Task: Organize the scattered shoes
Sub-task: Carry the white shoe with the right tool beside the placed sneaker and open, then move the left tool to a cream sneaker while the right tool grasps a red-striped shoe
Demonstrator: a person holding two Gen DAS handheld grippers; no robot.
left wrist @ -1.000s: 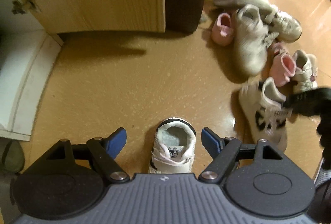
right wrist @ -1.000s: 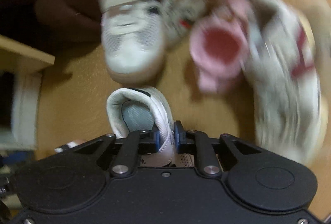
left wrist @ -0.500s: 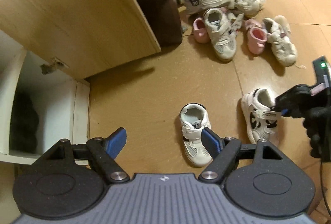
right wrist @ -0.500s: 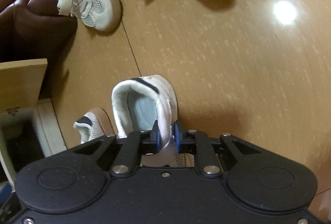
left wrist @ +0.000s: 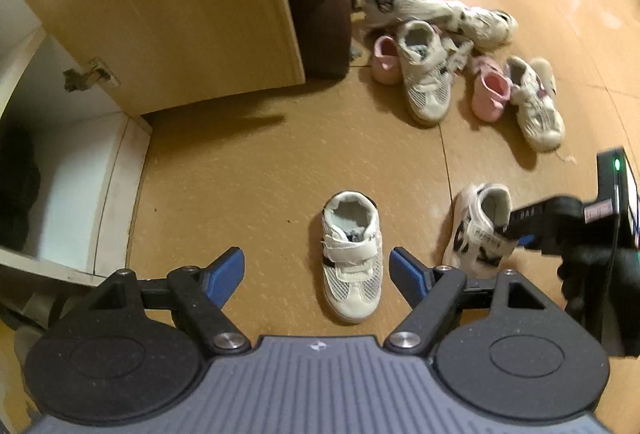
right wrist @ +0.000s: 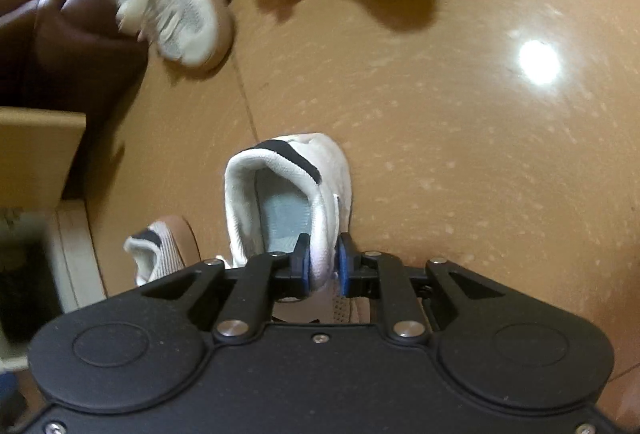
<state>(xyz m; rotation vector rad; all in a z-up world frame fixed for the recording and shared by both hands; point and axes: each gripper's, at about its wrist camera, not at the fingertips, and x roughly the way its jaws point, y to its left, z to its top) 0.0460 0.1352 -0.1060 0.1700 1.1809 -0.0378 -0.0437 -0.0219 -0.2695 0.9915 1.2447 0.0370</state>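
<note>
Pinching a white shoe (right wrist: 288,193) by its collar, right tool (right wrist: 320,266) holds it just right of its strap-shoe (left wrist: 352,254) mate, prob. for pairing; left tool (left wrist: 316,270) gapes wide, empty, straddling that mate.

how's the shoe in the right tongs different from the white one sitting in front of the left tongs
The held shoe is pinched at its collar by the right tongs; the floor shoe lies free between the open left tongs. The held shoe has bold black side markings; the floor shoe looks mostly white. Both are small strap sneakers.
</note>
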